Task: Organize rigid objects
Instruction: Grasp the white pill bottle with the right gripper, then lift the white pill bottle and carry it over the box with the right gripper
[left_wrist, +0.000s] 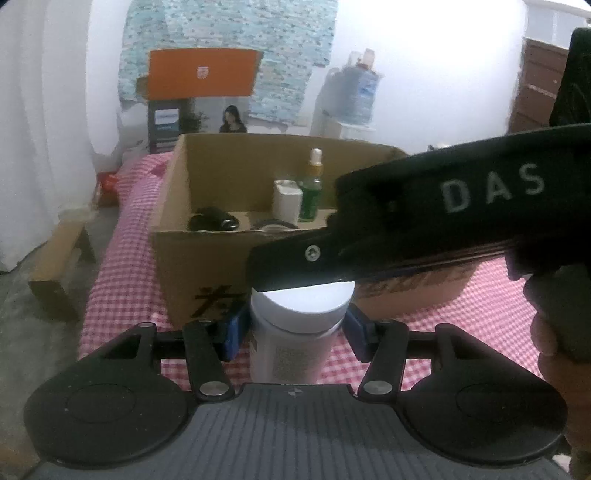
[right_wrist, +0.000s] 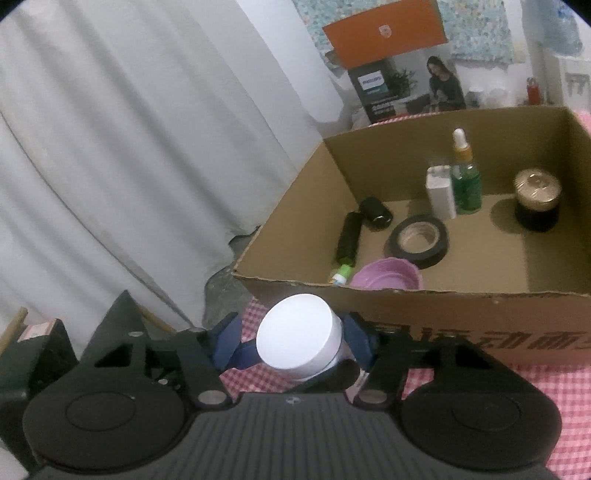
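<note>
A white bottle with a white cap (left_wrist: 295, 328) stands between the blue pads of my left gripper (left_wrist: 293, 328), which is closed on its body above the checked cloth. My right gripper (right_wrist: 295, 345) reaches in from above and right, and its blue pads close on the same bottle at the cap (right_wrist: 295, 338). The right gripper's black body (left_wrist: 424, 214) crosses the left wrist view over the cap. The cardboard box (right_wrist: 424, 295) stands just behind, open at the top.
The box holds a black tape roll (right_wrist: 417, 240), a pink dish (right_wrist: 384, 275), black cylinders (right_wrist: 349, 238), a white bottle (right_wrist: 439, 194), a green dropper bottle (right_wrist: 467, 181) and a gold-lidded jar (right_wrist: 537, 199). A white curtain (right_wrist: 129, 147) hangs at left.
</note>
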